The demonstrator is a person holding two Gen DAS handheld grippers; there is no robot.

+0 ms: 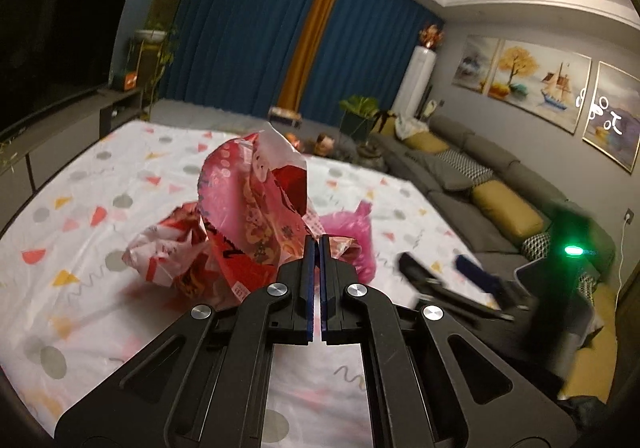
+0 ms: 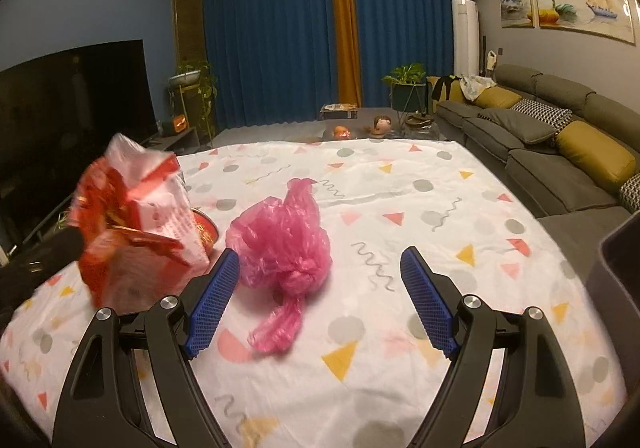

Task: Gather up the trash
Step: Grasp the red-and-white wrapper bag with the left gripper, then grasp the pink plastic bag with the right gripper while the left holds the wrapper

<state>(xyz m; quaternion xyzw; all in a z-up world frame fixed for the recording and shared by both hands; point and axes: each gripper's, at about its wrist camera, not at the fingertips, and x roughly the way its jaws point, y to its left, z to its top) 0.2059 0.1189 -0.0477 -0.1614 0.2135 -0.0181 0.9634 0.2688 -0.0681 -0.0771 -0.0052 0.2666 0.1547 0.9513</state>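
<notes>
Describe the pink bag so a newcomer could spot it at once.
Start at the white patterned sheet covering the table. Near its middle lies the pink bag, just ahead of the open right gripper. Unlike the red printed wrapper to its left, it is plain translucent pink and knotted shut.

Trash items on the patterned tablecloth (image 2: pixel 400 184): two. One is a crumpled red-and-white printed wrapper (image 1: pixel 256 208); one is a knotted pink plastic bag (image 2: pixel 284 244).

Handheld grippers: two, each with two blue-padded fingers.

Room inventory: one dark television screen (image 2: pixel 72 104), one grey sofa (image 2: pixel 560 152), two mustard cushions (image 2: pixel 592 156), three framed paintings (image 1: pixel 532 82), one white standing air conditioner (image 2: pixel 465 36), two potted plants (image 2: pixel 406 82). Curtains: two blue panels (image 2: pixel 272 32), one orange strip (image 2: pixel 344 24).
</notes>
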